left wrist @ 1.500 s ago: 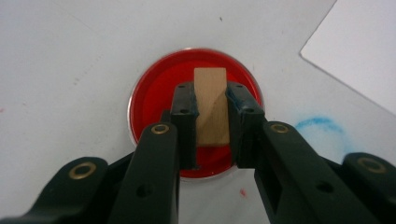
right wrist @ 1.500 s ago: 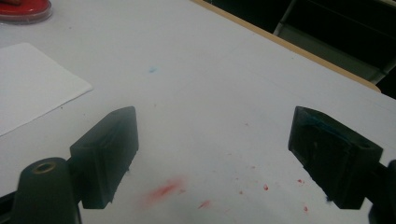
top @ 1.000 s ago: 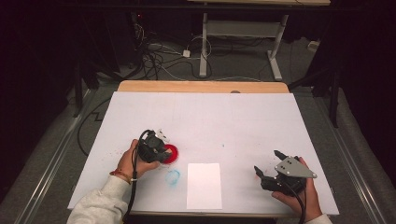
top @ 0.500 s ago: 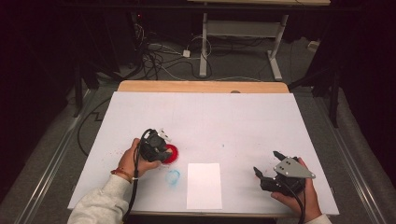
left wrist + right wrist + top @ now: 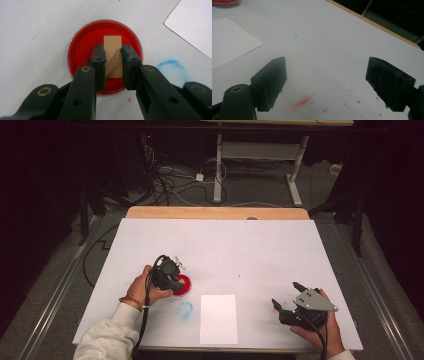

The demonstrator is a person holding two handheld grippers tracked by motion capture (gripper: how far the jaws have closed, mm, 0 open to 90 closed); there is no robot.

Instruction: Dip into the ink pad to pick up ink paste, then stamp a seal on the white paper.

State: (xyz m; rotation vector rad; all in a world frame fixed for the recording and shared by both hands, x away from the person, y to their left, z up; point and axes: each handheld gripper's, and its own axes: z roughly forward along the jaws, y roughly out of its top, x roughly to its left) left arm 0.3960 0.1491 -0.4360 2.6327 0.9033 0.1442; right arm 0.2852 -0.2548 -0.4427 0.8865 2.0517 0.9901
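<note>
A small wooden block (image 5: 113,56), pale and rectangular with plain flat faces, stands upright over the round dish of red paint (image 5: 82,47), near its middle, its lower end toward the paint. The dish (image 5: 183,284) is shallow, with a clear rim and a glossy, even red fill, and it lies flat just left of the white sheet of paper (image 5: 218,318), near that sheet's upper left corner.

Both grippers are black. The left gripper (image 5: 112,60) has brass-ringed holes behind its jaws, blue stains on one pad. The right gripper (image 5: 291,297) carries a grey triangular plate. Pale sleeve (image 5: 107,337), red-and-gold bracelet (image 5: 131,302), black cables.
</note>
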